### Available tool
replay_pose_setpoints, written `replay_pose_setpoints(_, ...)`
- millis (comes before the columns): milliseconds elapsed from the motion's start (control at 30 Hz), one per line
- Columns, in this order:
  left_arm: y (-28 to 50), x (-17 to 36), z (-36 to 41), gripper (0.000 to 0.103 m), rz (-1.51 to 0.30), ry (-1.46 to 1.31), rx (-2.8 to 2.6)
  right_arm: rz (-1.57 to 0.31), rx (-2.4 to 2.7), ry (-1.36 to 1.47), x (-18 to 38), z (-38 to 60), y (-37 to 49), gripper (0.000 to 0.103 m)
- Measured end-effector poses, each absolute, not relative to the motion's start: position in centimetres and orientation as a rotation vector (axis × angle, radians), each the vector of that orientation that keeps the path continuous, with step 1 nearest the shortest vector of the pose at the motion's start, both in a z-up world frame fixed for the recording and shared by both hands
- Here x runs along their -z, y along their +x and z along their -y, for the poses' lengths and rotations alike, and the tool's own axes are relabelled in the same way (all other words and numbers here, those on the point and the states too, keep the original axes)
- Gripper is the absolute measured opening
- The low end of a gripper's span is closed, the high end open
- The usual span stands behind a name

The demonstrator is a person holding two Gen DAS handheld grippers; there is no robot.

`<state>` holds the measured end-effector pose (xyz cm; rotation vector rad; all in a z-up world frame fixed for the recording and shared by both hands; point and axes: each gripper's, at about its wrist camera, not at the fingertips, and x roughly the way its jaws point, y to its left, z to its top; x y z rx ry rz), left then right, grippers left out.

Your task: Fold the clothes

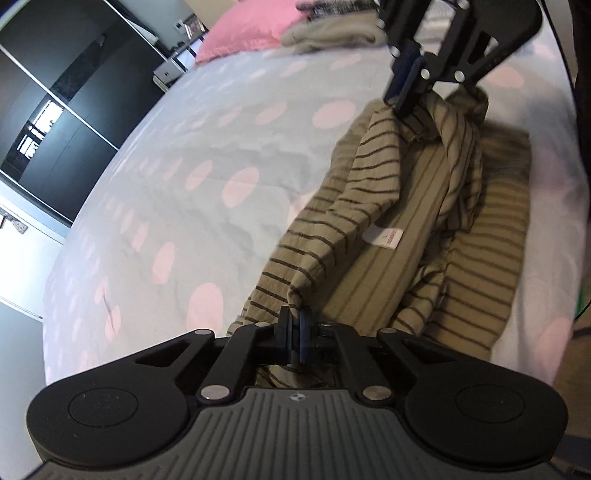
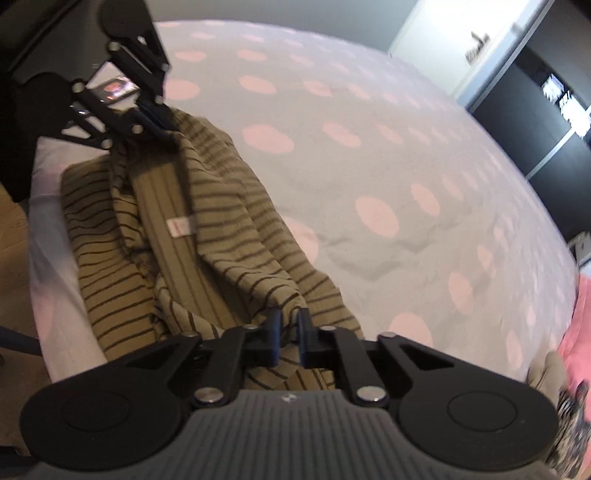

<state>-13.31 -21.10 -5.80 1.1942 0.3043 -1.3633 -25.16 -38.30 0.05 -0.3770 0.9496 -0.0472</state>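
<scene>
Pinching hard, the left gripper had its pads clamped on a bunched fold of the striped shirt, the black fingers pressed nearly together with tan cloth squeezed between them. Across the garment, the right gripper did the same at the opposite end, its jaws drawn narrow on another gathered edge of the fabric. Between the two grips the shirt hung in a loose trough, inside face up, a small white label showing in the middle. And where was it all? Along one side edge of the bed, on the pale cover with pink dots; the lower layer of the shirt lay flat right by that edge. Up at the head end sat a pink pillow, with a beige garment heaped just beside it, well apart from the shirt.
</scene>
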Motion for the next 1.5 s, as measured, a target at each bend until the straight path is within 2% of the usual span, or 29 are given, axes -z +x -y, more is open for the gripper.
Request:
replay_pose_setpoints(200, -13.3, 4.5, 18.4, 0.001, -0.448, 1.116, 1.438, -0.958, -0.043, -0.487, -0.1, 35.3, -28.7, 0.004)
replay_pose_setpoints(467, -15.1, 8.5, 16.9, 0.001, -0.584, 1.203, 1.435, -1.085, -0.133, -0.57, 4.6, 31.9, -29.8, 0.003)
replay_pose_setpoints(733, -15.0, 11.3, 16.5, 0.002, -0.602, 1.182, 1.397, -1.103, -0.107, -0.555, 6.9, 31.7, -29.8, 0.005)
replay_pose_setpoints(767, -15.0, 10.9, 16.3, 0.005, -0.601, 1.18, 1.405, -1.104, -0.105, -0.55, 6.8, 31.7, -29.9, 0.006)
replay_pose_setpoints(800, -14.9, 10.4, 15.9, 0.011, -0.597, 1.178, 1.415, -1.102, -0.104, -0.544, 6.4, 31.6, -30.2, 0.012)
replay_pose_setpoints(833, -14.8, 9.8, 15.4, 0.016, -0.594, 1.174, 1.424, -1.091, -0.1, -0.533, 5.9, 31.6, -30.6, 0.024)
replay_pose_setpoints(867, -14.7, 9.2, 14.9, 0.028, -0.593, 1.171, 1.439, -1.073, -0.095, -0.515, 5.3, 31.7, -31.1, 0.028)
replay_pose_setpoints(900, -14.6, 8.6, 14.3, 0.04, -0.586, 1.171, 1.46, -1.052, -0.086, -0.492, 4.6, 31.8, -31.6, 0.029)
replay_pose_setpoints(933, -14.5, 8.1, 13.6, 0.043, -0.57, 1.17, 1.473, -1.026, -0.072, -0.461, 3.8, 32.1, -32.0, 0.029)
replay_pose_setpoints(1267, -11.4, 3.9, 11.3, 0.042, -0.621, 1.04, 1.412, -0.846, 0.033, -0.292, 0.5, 32.0, -31.6, 0.029)
replay_pose_setpoints(1367, -10.8, 4.2, 11.5, 0.033, -0.653, 1.036, 1.384, -0.814, 0.019, -0.283, 0.5, 30.7, -30.1, 0.029)
replay_pose_setpoints(1500, -11.8, 4.7, 10.8, 0.03, -0.603, 1.069, 1.407, -0.778, -0.059, -0.378, 0.8, 27.8, -28.3, 0.029)
